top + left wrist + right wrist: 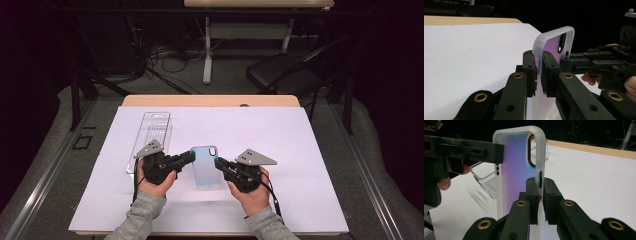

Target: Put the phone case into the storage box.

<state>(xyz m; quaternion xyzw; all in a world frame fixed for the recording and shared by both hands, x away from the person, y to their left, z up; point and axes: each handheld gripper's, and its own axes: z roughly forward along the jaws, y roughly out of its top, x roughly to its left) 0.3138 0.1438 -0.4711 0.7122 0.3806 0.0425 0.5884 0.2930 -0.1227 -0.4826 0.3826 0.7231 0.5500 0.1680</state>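
Frosted iridescent phone case sits mid-worktop, left claw and right claw pinching its opposite long edges. Left gripper view: claw clamped on case rim. Right gripper view: claw clamped on other rim; clear plastic tray behind.

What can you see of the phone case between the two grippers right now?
The phone case looks like frosted translucent plastic with an iridescent blue-purple back, a black-rimmed oval camera cutout and side button slots. It is empty. The left gripper and the right gripper each clamp one long edge, their fingers shut on the rim, above the white sheet.
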